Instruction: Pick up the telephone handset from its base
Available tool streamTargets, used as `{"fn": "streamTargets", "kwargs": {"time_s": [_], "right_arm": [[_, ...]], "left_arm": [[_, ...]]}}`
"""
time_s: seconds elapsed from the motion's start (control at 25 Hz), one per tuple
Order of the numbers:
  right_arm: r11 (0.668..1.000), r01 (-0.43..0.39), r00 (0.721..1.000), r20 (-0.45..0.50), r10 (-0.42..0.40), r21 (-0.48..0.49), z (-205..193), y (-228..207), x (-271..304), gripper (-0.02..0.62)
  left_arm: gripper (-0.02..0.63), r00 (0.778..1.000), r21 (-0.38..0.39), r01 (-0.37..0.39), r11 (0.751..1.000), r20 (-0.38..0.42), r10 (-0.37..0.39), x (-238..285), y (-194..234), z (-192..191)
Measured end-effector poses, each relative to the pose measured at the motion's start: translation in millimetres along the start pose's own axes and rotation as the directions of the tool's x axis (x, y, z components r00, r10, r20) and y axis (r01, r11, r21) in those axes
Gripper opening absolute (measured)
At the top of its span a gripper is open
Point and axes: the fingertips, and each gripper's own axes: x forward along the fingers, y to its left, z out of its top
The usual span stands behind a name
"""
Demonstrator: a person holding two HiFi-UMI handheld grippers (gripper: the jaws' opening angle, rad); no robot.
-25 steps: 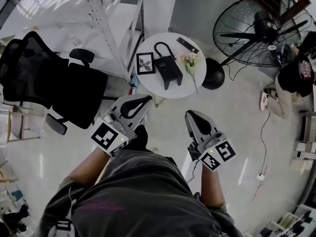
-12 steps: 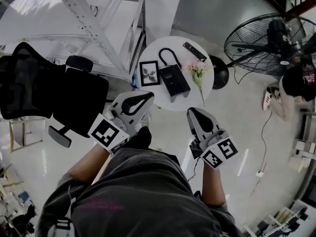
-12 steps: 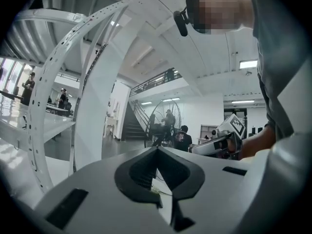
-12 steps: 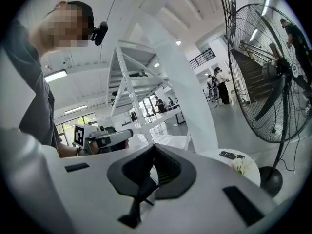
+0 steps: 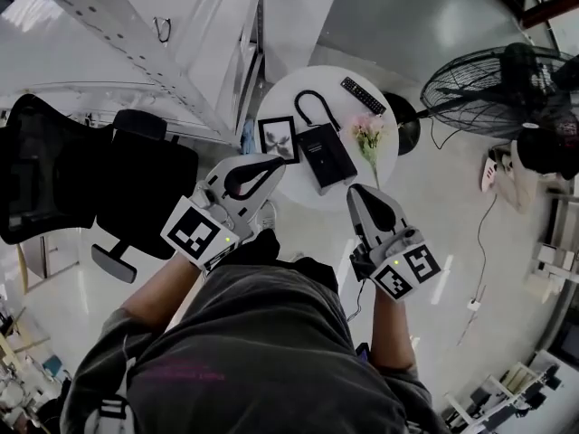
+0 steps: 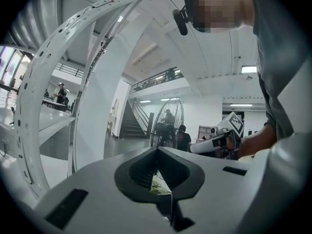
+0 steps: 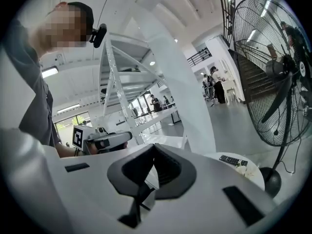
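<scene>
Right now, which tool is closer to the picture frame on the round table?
Left. In the head view the left tool ends just below the picture frame; the right tool is farther away, past the telephone.

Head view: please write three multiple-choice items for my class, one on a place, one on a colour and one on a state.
1. Where on the round table does the remote control lie?
A. at the far edge, beyond the flowers
B. under the picture frame
C. at the near edge

2. What colour is the telephone?
A. white
B. red
C. black

3. How do the right gripper's jaws stand?
A. wide apart
B. together, with nothing between them
C. closed on the handset

Key: 1 A, the remote lies by the rim at the top of the picture. 2 C, its body is dark against the white top. 3 B, the tips meet and hold nothing.
</scene>
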Motion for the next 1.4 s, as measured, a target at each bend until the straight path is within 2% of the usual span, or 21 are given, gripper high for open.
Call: {"fn": "streamTargets", "kwargs": {"time_s": [0.32, 0.52, 0.72, 0.92, 1.08, 1.2, 1.4], "right_arm": [[1.000, 0.010, 1.000, -0.015, -0.010, 0.012, 1.4, -11.7, 23.1, 0.017], [0.999, 0.012, 1.000, -0.027, -0.011, 0.031, -0.5, -28.0, 31.5, 0.017], [0.998, 0.012, 0.999, -0.052, -0.009, 0.054, -6.7, -55.3, 38.5, 0.017], [0.997, 0.002, 0.994, -0.106, 0.007, 0.078, -20.7, -89.0, 47.5, 0.017], [0.994, -0.019, 0.985, -0.166, 0.038, 0.111, -38.3, -115.2, 56.0, 0.017], [0.982, -0.041, 0.975, -0.209, 0.080, 0.183, -54.4, -133.6, 62.5, 0.017], [0.964, -0.044, 0.948, -0.294, 0.123, 0.264, -86.3, -165.7, 73.9, 0.017]], "left_arm": [[0.014, 0.999, -0.050, -0.005, 0.999, -0.038, 0.003, 4.3, 19.2, -8.4], [0.014, 1.000, -0.010, -0.013, 1.000, -0.007, 0.013, 14.9, 25.8, -8.3], [0.014, 0.999, -0.010, -0.037, 0.999, -0.007, 0.037, 29.0, 29.8, -9.0], [0.014, 0.997, -0.010, -0.069, 0.998, -0.035, 0.068, 48.3, 33.0, -17.5], [0.014, 0.991, -0.064, -0.111, 0.992, -0.087, 0.105, 63.5, 32.1, -31.5], [0.014, 0.986, -0.071, -0.141, 0.987, -0.095, 0.134, 75.4, 32.8, -37.6], [0.014, 0.972, -0.112, -0.196, 0.974, -0.151, 0.178, 91.6, 31.8, -51.5]]}}
